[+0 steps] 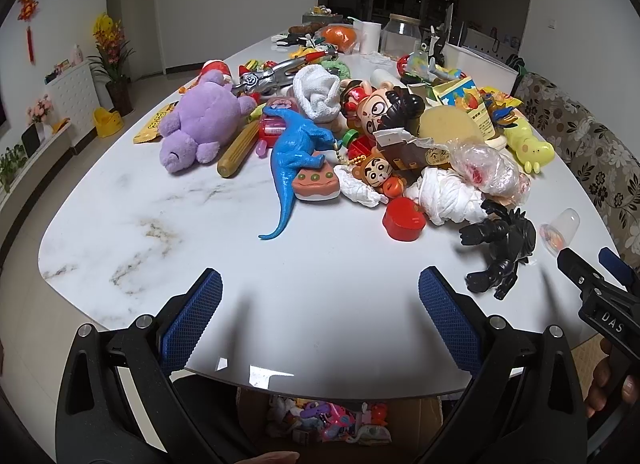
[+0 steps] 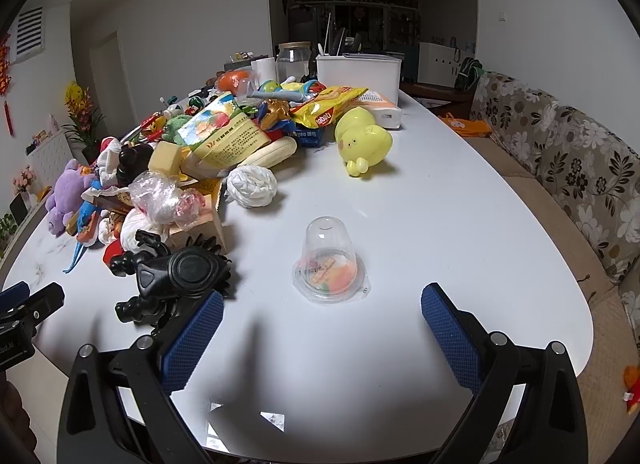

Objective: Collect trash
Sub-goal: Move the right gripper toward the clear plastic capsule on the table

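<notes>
Clear plastic, dome-shaped and thin-walled, the empty jelly cup [image 2: 329, 264] stands upside down on its wide rim, alone on the bare near-right part of the white marble-look table [image 2: 460, 232]. Orange and red print shows through the crinkled lid film under it. The cup sits just beyond the right gripper [image 2: 322, 334], almost centred between its blue, knobbly-textured pads, which stand released and wide apart with nothing between them. Its long axis runs straight up, so the jaws would probably close across the round sides. The right gripper is clearly the nearer one; from the left gripper [image 1: 320, 322], also released and empty, the cup lies far off to the right edge.

Just left of the cup crouches a black spiky plastic monster toy [image 2: 176, 276]. Beyond it, toys and rubbish lie heaped together: crumpled white tissue [image 2: 252, 179], a wad of cloudy plastic wrap [image 2: 164, 195], yellow snack packets [image 2: 328, 107], a purple plush [image 1: 200, 119] and a blue rubbery dinosaur [image 1: 296, 147].
</notes>
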`<control>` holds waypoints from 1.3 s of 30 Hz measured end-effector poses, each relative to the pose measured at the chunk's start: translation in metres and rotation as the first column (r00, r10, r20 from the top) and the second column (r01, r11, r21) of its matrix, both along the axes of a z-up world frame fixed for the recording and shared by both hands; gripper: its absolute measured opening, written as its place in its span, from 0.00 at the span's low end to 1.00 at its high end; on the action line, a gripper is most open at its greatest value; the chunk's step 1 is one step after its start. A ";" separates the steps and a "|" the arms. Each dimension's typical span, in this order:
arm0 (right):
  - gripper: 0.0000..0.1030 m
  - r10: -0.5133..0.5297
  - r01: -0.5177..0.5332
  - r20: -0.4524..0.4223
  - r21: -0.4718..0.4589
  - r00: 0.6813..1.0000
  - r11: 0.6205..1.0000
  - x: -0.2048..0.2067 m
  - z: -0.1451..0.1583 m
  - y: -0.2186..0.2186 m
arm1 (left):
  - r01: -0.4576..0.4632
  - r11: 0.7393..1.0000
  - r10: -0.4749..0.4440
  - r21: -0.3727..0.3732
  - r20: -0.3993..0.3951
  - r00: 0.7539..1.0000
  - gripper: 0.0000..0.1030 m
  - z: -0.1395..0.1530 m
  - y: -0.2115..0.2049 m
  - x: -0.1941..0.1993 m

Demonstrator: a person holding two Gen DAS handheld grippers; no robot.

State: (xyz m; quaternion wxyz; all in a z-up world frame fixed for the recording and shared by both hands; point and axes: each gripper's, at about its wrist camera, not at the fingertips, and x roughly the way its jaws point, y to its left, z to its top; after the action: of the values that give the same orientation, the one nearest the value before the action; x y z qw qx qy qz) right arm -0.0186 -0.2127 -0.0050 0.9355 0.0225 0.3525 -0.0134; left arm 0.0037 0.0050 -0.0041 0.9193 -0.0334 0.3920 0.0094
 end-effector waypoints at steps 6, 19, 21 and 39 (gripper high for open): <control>0.95 0.000 0.000 0.002 -0.003 1.000 1.000 0.001 0.000 0.000 | -0.002 1.000 0.002 0.008 0.005 1.000 0.93 0.001 0.000 -0.001; 0.95 0.000 0.000 0.004 -0.002 1.000 1.000 0.002 0.002 -0.001 | -0.002 1.000 0.002 0.005 0.001 1.000 0.93 0.000 -0.001 -0.001; 0.95 -0.002 0.002 0.004 -0.001 1.000 1.000 0.002 0.002 -0.001 | -0.001 1.000 0.001 0.006 0.001 1.000 0.93 0.000 -0.001 -0.001; 0.95 -0.011 0.011 0.002 0.003 1.000 1.000 0.007 0.003 -0.004 | -0.001 1.000 0.001 0.003 0.001 1.000 0.93 0.000 0.000 -0.001</control>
State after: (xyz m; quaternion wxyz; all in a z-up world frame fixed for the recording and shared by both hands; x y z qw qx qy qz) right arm -0.0112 -0.2166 -0.0023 0.9356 0.0257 0.3516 -0.0179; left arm 0.0031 0.0048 -0.0045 0.9196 -0.0323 0.3914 0.0103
